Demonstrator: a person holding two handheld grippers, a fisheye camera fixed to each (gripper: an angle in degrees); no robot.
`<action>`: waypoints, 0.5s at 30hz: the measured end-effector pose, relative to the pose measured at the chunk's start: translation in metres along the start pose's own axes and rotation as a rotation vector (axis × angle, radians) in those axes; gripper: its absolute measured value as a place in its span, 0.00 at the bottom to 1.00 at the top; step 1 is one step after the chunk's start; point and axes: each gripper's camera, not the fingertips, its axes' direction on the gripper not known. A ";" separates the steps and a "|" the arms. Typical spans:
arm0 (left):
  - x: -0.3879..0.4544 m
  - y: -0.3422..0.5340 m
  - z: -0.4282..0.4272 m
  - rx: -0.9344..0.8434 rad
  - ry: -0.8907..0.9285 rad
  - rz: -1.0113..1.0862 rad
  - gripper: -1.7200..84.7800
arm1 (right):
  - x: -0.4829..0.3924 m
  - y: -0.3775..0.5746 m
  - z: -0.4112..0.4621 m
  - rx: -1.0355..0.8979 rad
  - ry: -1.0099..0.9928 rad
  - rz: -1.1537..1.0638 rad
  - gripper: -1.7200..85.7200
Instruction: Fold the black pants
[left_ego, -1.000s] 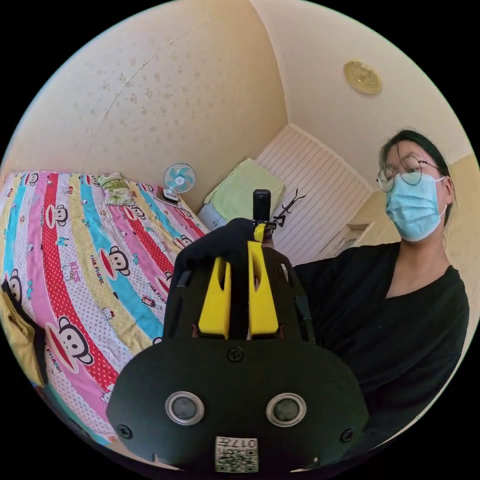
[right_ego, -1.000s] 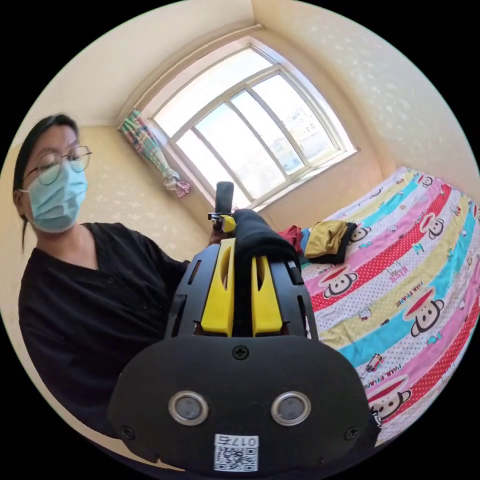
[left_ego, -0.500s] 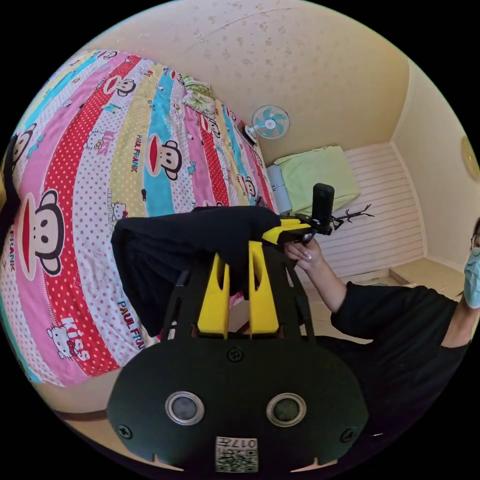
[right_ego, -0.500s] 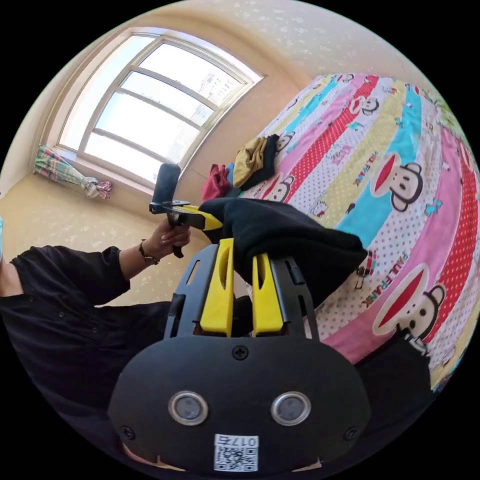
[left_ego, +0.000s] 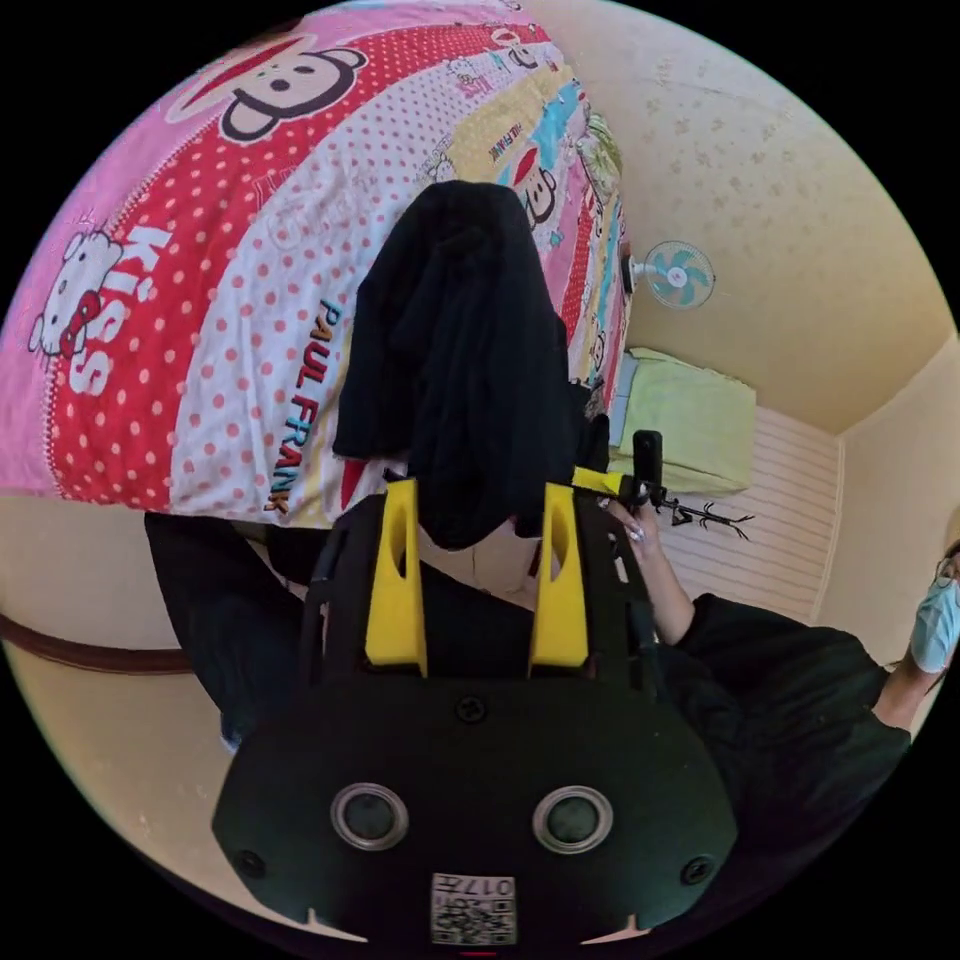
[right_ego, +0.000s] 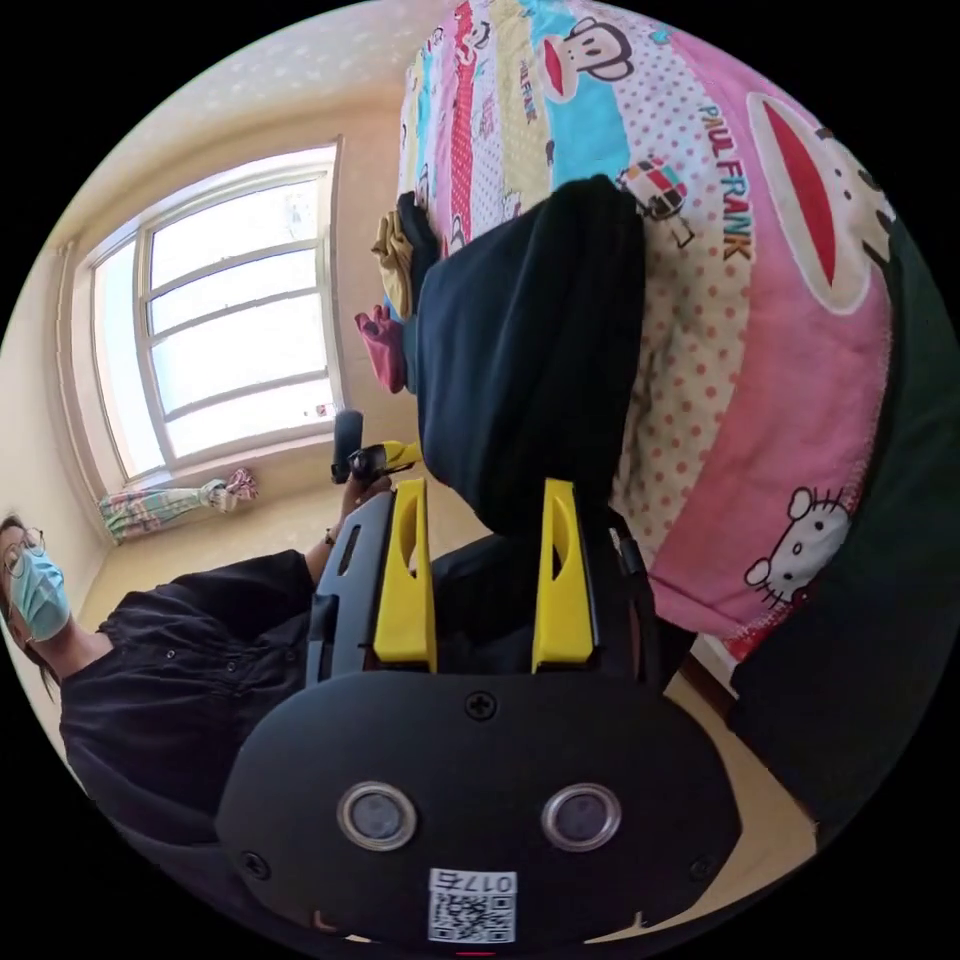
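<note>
Left gripper view showed the left hand-held gripper (left_ego: 475, 500) with jaws spread wide, gripping nothing, and the black pants (left_ego: 460, 350) lying on the bed (left_ego: 200, 300), long axis running away from the jaws; a fan (left_ego: 678, 275) stood beyond. Right gripper view showed the right hand-held gripper (right_ego: 485, 500) equally open and empty, a window (right_ego: 230, 310), and a pile of clothes (right_ego: 395, 280) past the pants.

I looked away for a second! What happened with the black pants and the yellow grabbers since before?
Both grippers let go: the left gripper and right gripper, shut on the black pants before, now stand open. The pants went from held up to lying on the bedspread. The clothes pile stayed put.
</note>
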 end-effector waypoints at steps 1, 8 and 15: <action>0.004 -0.006 -0.026 0.097 0.015 -0.002 0.23 | 0.000 -0.010 -0.012 0.037 0.009 0.006 0.23; 0.009 -0.088 -0.054 0.190 0.059 -0.006 0.28 | 0.025 -0.085 -0.001 0.080 -0.014 0.083 0.31; -0.035 -0.120 -0.002 0.144 0.184 -0.083 0.31 | 0.061 -0.091 0.039 0.111 -0.079 0.133 0.31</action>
